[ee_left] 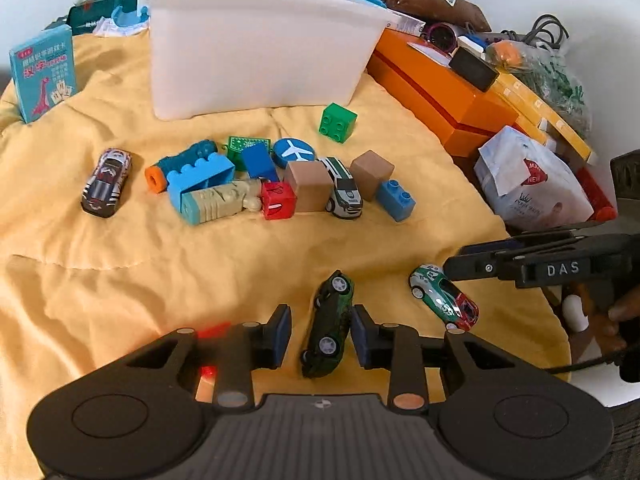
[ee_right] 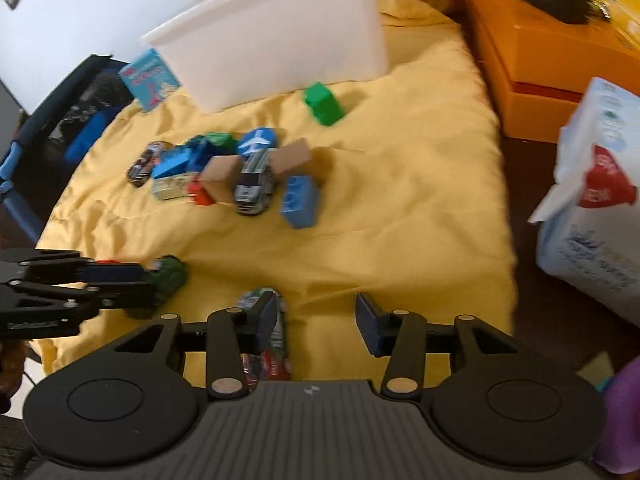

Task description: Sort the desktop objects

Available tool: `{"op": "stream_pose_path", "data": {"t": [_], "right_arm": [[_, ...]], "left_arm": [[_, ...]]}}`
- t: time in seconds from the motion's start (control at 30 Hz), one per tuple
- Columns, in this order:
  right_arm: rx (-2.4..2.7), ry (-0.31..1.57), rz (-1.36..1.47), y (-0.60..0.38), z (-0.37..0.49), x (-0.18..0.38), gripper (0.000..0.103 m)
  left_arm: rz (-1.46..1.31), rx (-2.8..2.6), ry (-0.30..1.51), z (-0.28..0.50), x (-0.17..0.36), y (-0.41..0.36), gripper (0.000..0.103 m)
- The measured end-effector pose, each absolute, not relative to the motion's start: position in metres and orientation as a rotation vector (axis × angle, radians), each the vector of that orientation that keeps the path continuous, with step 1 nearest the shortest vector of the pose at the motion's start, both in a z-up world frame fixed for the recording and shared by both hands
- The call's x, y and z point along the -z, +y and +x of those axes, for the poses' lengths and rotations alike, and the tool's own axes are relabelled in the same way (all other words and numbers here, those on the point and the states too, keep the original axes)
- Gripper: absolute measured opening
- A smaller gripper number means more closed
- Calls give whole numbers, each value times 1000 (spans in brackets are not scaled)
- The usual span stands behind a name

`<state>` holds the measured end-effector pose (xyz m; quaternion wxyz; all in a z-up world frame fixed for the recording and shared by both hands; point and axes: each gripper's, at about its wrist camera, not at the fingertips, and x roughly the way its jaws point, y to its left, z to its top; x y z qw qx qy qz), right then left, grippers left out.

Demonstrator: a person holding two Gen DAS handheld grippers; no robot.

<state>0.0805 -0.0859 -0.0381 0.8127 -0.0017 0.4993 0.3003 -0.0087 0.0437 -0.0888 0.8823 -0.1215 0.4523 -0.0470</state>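
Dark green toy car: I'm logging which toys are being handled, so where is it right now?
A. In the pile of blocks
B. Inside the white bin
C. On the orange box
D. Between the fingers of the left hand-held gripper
D: the dark green toy car lies on its side on the yellow cloth between the open fingers of the left hand-held gripper, well short of the white bin.
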Motion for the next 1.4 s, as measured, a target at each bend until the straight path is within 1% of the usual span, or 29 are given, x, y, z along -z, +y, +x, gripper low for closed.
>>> {"op": "stream_pose_path", "data": {"t": [0.13,0.27,0.4,0.57,0.6,0.67,0.77,0.87,0.97,1.0,1.03,1.13,1.2,1.4], "right_arm": [[-609,1012,-33,-93,77,28,48],[-604,981,-30,-97,73,21,52],[-618,958,-105,-88,64,17,53],[-677,931,-224,-63,46,16,53],[-685,929,-239,-58,43,18,53],[-692,942,-253,-50,40,23,53],[-702,970,-284,-43,35,34,53],[-709,970,-348,-41,27,41,47],[-722,957,-348,-41,25,40,33],[-721,960,-350,-41,25,40,33],[-722,962,-353,-39,25,39,33],[-736,971,-332,-39,25,32,33],[-739,948,-313,-41,26,20,33],[-744,810,-240,-48,49,-29,33]], "left_arm": [[-208,47,906,-12,78,49,36],[-159,-3,894,-12,72,54,36],[-155,51,871,-18,64,48,38],[-53,65,921,-15,80,31,38],[-59,69,926,-15,82,31,39],[-75,72,944,-12,87,33,45],[-80,75,971,-9,96,33,45],[-60,97,972,-11,98,28,44],[-20,127,977,-12,99,24,44],[-9,136,978,-12,99,23,44],[-5,144,975,-12,98,22,33],[-59,177,952,-11,89,25,33],[23,157,909,-12,76,19,33],[4,110,718,-7,11,35,33]]}}
